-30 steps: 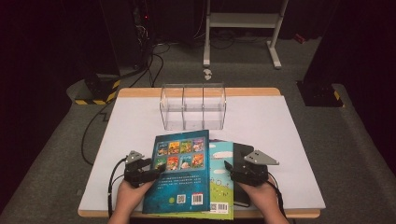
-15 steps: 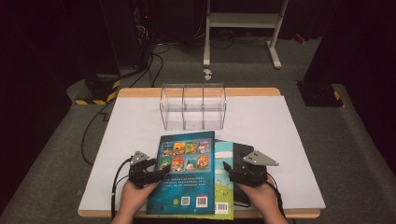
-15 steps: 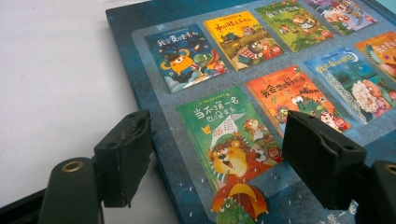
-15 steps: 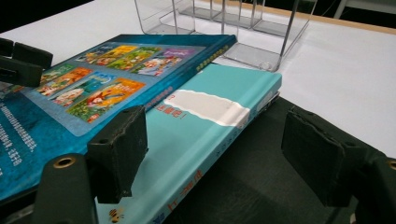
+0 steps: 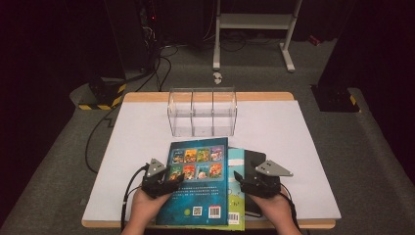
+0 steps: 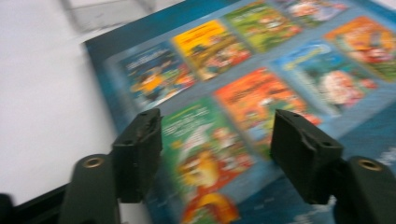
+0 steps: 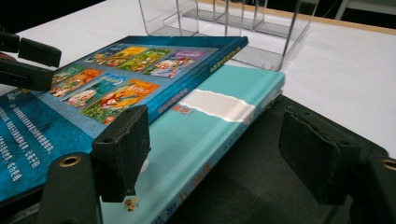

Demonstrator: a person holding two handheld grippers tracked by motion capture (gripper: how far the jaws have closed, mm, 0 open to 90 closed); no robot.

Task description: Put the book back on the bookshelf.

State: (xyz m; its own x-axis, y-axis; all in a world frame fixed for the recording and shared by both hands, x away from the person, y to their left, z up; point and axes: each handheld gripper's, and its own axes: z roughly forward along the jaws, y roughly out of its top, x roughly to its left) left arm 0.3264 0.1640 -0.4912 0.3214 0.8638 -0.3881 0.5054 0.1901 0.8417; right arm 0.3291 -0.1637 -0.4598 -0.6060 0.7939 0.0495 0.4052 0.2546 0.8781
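I see a glossy blue book (image 5: 195,186) cover catching light over a smooth teal book (image 7: 210,135) with a matt white paper label, a clear shiny plastic organizer (image 5: 202,111), matt black rubbery jaws, and a matt white tabletop (image 5: 303,142) edged in wood.

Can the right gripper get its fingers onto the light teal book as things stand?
Probably yes. The right gripper is open, right at the teal book, whose right edge lies uncovered; the dark blue book covers only its left part.
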